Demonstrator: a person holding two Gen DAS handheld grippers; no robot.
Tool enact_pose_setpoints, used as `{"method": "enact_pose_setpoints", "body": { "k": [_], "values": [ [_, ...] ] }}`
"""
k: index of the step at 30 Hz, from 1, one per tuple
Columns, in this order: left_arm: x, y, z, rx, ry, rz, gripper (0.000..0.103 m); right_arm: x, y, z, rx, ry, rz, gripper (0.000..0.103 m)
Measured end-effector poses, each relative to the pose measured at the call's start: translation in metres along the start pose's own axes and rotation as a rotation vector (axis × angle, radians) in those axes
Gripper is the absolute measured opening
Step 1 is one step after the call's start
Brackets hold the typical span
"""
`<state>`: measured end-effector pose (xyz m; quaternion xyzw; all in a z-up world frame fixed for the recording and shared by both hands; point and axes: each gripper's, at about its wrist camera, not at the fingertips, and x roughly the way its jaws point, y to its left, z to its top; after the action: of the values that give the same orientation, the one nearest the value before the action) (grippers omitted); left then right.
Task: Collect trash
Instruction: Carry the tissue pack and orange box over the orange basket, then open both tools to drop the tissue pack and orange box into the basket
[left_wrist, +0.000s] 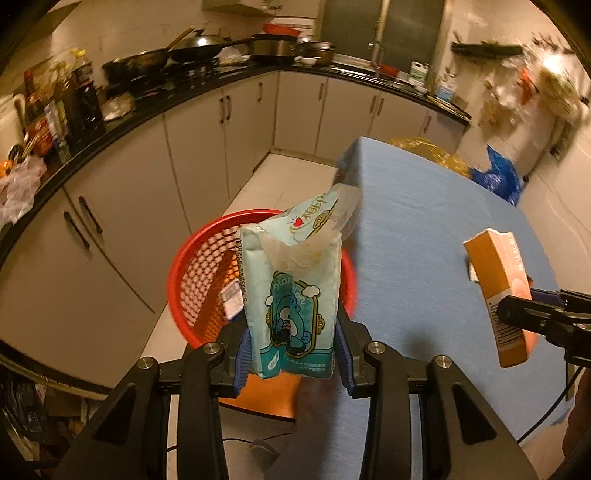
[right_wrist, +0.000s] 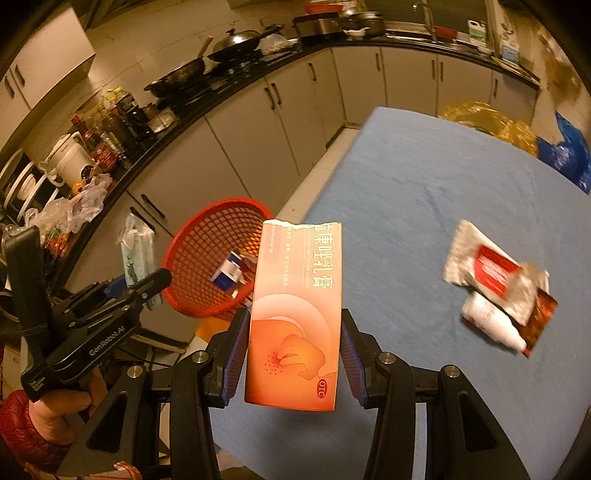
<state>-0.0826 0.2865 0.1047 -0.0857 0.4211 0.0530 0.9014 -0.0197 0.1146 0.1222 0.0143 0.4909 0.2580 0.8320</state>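
My left gripper (left_wrist: 293, 345) is shut on a light-blue tissue packet (left_wrist: 291, 295) and holds it upright above the red mesh basket (left_wrist: 192, 280). My right gripper (right_wrist: 293, 350) is shut on an orange medicine box (right_wrist: 295, 314) and holds it over the blue table's (right_wrist: 424, 206) left edge. The basket (right_wrist: 207, 254) stands on an orange stool beside the table and holds small boxes (right_wrist: 232, 275). A silver-red wrapper (right_wrist: 491, 273) and a white tube (right_wrist: 491, 323) lie on the table at the right. The orange box (left_wrist: 498, 291) and right gripper also show in the left wrist view.
Kitchen cabinets (left_wrist: 122, 221) and a black counter with pans and bottles (left_wrist: 74, 107) run along the left and back. Yellow (right_wrist: 484, 122) and blue bags (right_wrist: 569, 151) sit past the table's far edge. A white tiled floor strip (left_wrist: 273, 177) lies between cabinets and table.
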Motion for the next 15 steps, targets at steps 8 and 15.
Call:
{"method": "enact_pose_setpoints", "body": {
  "k": [8, 15],
  "values": [
    [0.031, 0.038, 0.012, -0.051, 0.056, -0.02, 0.038, 0.037, 0.027, 0.038, -0.026, 0.029, 0.046, 0.051],
    [0.05, 0.049, 0.011, -0.048, 0.099, -0.052, 0.039, 0.066, 0.041, 0.064, -0.026, 0.058, 0.081, 0.051]
  ]
}}
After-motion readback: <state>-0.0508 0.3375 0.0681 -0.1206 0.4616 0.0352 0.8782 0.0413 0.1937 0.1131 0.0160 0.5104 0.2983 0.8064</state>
